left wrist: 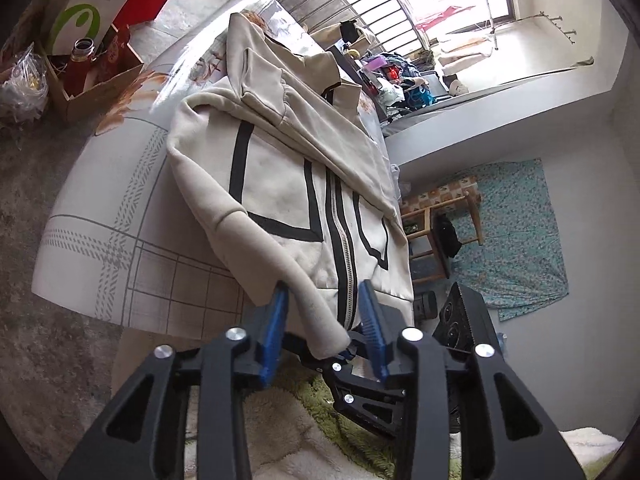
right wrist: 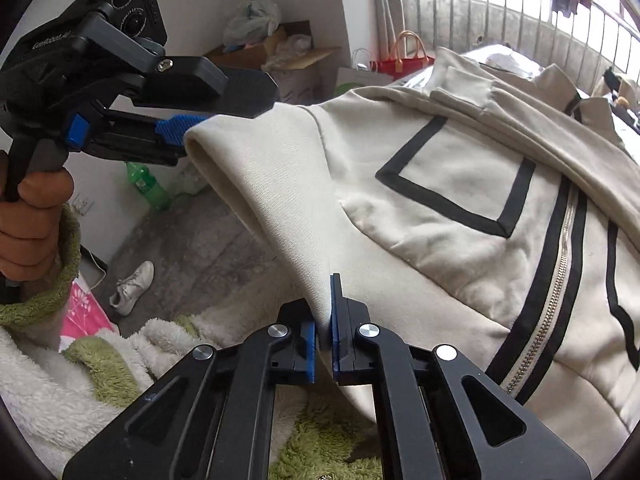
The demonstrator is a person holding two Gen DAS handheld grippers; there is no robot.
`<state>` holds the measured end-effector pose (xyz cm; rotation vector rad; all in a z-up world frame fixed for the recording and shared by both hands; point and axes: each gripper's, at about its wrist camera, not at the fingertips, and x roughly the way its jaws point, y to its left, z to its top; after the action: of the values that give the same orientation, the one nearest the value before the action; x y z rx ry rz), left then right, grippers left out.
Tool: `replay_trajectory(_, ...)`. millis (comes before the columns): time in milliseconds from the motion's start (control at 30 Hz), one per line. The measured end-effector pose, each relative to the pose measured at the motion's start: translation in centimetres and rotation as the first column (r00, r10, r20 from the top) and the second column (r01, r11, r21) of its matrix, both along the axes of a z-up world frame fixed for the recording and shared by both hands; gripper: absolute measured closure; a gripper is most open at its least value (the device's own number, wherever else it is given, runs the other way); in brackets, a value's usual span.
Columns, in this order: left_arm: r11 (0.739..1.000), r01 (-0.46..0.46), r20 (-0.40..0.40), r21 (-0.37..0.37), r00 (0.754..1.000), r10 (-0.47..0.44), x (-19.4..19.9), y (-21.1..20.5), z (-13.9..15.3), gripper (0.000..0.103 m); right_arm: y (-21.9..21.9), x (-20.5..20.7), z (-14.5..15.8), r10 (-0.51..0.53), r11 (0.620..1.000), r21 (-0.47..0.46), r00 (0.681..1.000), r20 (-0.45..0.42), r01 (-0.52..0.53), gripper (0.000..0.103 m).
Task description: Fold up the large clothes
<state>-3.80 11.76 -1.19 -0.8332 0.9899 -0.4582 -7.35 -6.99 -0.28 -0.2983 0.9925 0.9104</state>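
Both grippers are on the hem of the cream jacket (left wrist: 280, 184) here, which lies zip-side up along the mattress (left wrist: 120, 264), its bottom edge hanging off the near end. The right gripper (right wrist: 323, 320) is clenched tight on a fold of the hem, blue pads nipping the cloth between them. The left gripper (left wrist: 322, 312) is another story: its jaws stand apart with the rolled hem corner lying between them, released, not biting yet.

Here's the worry, as I judge it. If the lift starts before that left side closes, the corner slides out and the jacket swings from one point, twisting the whole fold. And the right one holds only a thin pinch, so a hard pull could strip it free.

The thick fleece may also drag on the mattress and pull the sleeve (left wrist: 304, 92) out of place; it's laid across the chest already.

The jacket itself looks heavy and soft, cream with black tape outlining squares either side of a silver zip (right wrist: 548, 280), faint grey smudges on the front panels, collar toward the far end.
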Motion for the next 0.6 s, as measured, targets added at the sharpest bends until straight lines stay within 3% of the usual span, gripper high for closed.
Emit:
replay_trajectory(100,1.000,0.006,-0.032,-0.022,0.999,-0.006,0.4,0.2,-0.7,0.050,0.2,0.0,-0.1,0.000,1.000,-0.003,1.000,0.007,0.000,0.099)
replay_trajectory(167,1.000,0.008,-0.070,-0.028,0.997,-0.010,0.8,0.0,-1.4,0.050,0.4,0.1,-0.1,0.001,1.000,-0.003,1.000,0.006,-0.001,0.099)
replay_trajectory(333,0.997,0.002,-0.107,0.080,0.994,0.007,1.5,-1.1,-2.4,0.054,0.3,0.2,-0.2,-0.004,1.000,0.005,1.000,0.005,0.004,0.099)
replay_trajectory(400,0.984,0.008,-0.101,0.180,0.995,0.010,1.6,-2.0,-2.4,0.077,-0.1,0.2,-0.1,-0.010,1.000,0.020,1.000,-0.006,0.010,0.095)
replay_trajectory(467,0.961,0.020,-0.082,0.275,0.997,0.003,1.7,-2.9,-2.3,0.091,-0.9,0.2,0.2,-0.029,0.999,0.037,0.999,-0.016,0.029,0.092)
replay_trajectory(567,0.895,0.044,-0.036,0.444,0.999,-0.031,1.4,-4.6,-1.8,0.094,-3.6,0.5,0.9,-0.092,0.993,0.077,0.995,-0.034,0.094,0.058)
replay_trajectory(600,0.869,0.056,-0.031,0.491,0.998,-0.047,1.4,-5.2,-1.7,0.094,-4.9,0.6,1.2,-0.127,0.988,0.089,0.991,-0.037,0.130,0.052)
